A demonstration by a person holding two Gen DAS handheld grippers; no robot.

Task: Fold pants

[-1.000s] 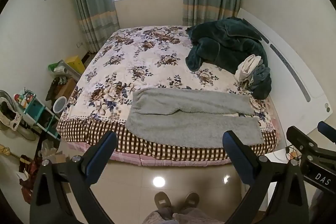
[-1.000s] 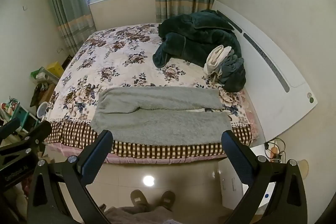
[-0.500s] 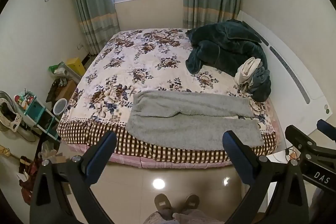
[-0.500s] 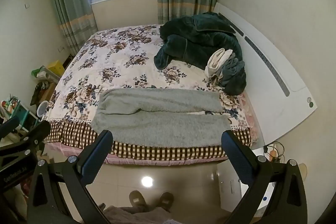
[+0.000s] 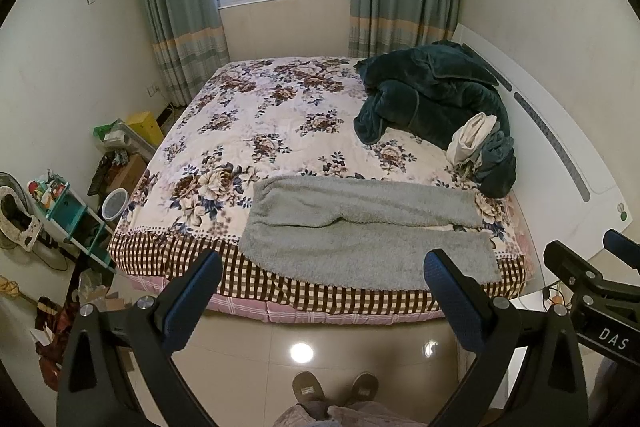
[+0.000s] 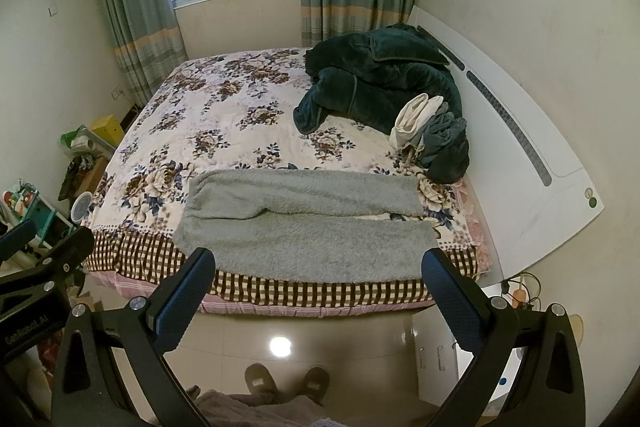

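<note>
Grey fleece pants [image 5: 360, 227] lie flat along the near edge of the flowered bed [image 5: 272, 131], waist at the left, both legs side by side pointing right. They also show in the right wrist view [image 6: 304, 223]. My left gripper [image 5: 324, 271] is open and empty, held above the floor in front of the bed, short of the pants. My right gripper [image 6: 318, 271] is open and empty at the same height, to the right of the left one.
A dark green blanket heap [image 5: 432, 95] and a cream cloth [image 5: 472, 139] lie at the bed's right, by the white headboard [image 5: 560, 155]. Shelves and clutter [image 5: 64, 211] stand on the floor at the left. The person's slippered feet [image 5: 336, 387] stand on the glossy tiles.
Both views have tilted slightly; the bed and pants sit a little lower in frame. Both grippers stay open and empty.
</note>
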